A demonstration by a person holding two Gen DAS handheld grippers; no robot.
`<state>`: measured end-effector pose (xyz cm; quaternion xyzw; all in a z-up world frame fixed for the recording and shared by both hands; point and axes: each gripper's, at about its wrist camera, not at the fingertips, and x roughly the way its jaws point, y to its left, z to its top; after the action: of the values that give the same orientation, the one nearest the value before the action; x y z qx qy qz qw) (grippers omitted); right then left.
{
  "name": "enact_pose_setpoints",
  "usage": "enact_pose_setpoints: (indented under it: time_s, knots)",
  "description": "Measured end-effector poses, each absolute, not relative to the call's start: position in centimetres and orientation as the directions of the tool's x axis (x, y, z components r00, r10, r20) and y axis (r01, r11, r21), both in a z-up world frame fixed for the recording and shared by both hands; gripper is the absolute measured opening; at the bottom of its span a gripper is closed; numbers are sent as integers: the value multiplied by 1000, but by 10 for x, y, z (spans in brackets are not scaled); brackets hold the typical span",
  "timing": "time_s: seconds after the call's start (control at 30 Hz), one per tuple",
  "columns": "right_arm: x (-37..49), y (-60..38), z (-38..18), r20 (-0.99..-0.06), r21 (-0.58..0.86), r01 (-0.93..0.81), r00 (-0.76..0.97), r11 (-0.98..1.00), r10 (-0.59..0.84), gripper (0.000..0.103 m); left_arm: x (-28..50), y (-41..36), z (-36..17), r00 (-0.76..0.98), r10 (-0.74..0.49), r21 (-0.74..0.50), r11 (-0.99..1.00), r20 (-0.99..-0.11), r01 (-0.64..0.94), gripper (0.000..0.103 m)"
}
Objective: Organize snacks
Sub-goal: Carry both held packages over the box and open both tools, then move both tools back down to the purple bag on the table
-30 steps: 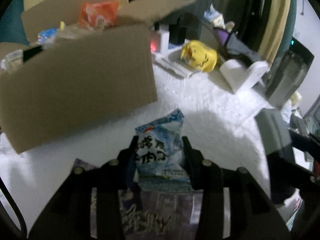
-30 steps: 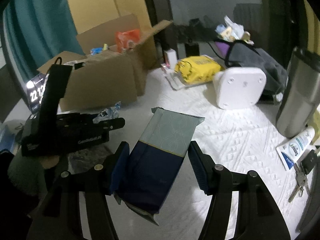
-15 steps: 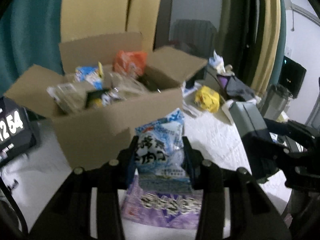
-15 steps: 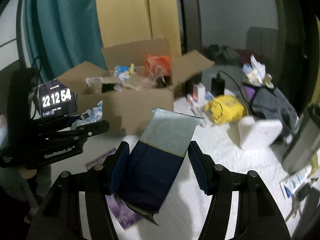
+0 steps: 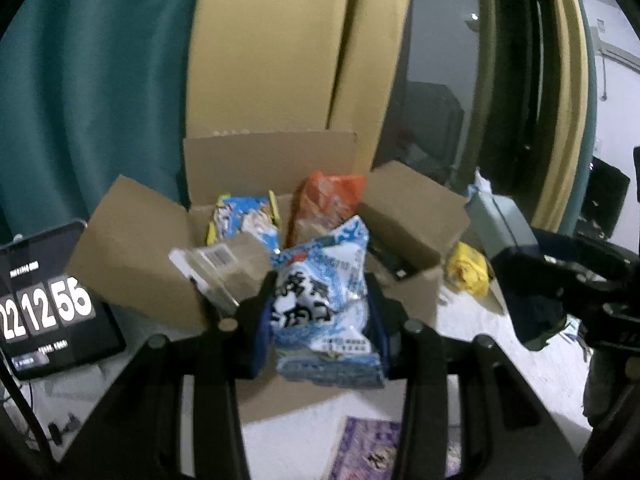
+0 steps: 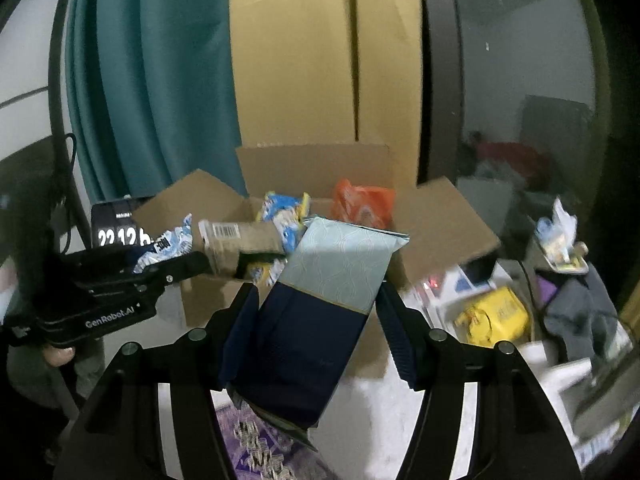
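Snacks were the job, and the cardboard box point(image 5: 132, 256) was where they belonged: it stood open on the white tabletop point(image 6: 372, 424) with all flaps folded out, so you could drop packets in from above. An orange bag point(image 5: 324, 204), a blue-and-yellow packet point(image 5: 248, 220) and a barcoded brown pack point(image 6: 236, 240) already sat inside.

Your right gripper point(image 6: 316, 332) was closed about halfway on the dark blue and pale teal pouch point(image 6: 320, 312), clamped at its lower half so the long top pointed toward the box. Your left gripper point(image 5: 320, 312) was closed narrowly on the blue-and-white snack bag point(image 5: 324, 296), pinched across its middle with its top aimed at the opening. A purple packet point(image 5: 368, 448) lay flat on the table below, not yet collected.

Compared with a second earlier, both grips were unchanged, but you had raised both tools together: then the box showed mostly its side wall, whereas now you looked down into it.
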<state>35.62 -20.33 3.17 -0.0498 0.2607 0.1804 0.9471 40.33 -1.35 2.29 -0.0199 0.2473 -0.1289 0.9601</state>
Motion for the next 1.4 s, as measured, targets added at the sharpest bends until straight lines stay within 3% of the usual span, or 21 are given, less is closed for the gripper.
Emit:
enact_pose_setpoints:
  time_s: [0.37, 0.67, 0.77, 0.87, 0.9, 1.4]
  knots:
    - [440, -182, 43, -490, 6, -405, 796, 914, 356, 64, 483, 1, 10, 829, -250, -150, 968, -500, 201, 42]
    - [503, -180, 18, -514, 30, -387, 785, 922, 346, 64, 527, 2, 2, 825, -224, -158, 974, -518, 165, 43]
    - [520, -180, 14, -517, 34, -374, 787, 927, 336, 64, 537, 3, 1, 824, -230, -175, 971, -518, 161, 50]
    - [532, -180, 18, -506, 21, -360, 801, 933, 320, 65, 535, 1, 4, 834, -232, -170, 971, -501, 168, 75]
    - [533, -180, 20, -500, 16, -356, 806, 934, 316, 66, 533, 1, 6, 837, -234, -170, 971, -494, 171, 79]
    - [461, -188, 34, -500, -20, -356, 813, 934, 299, 66, 452, -1, 38, 864, -238, -175, 969, -444, 177, 80]
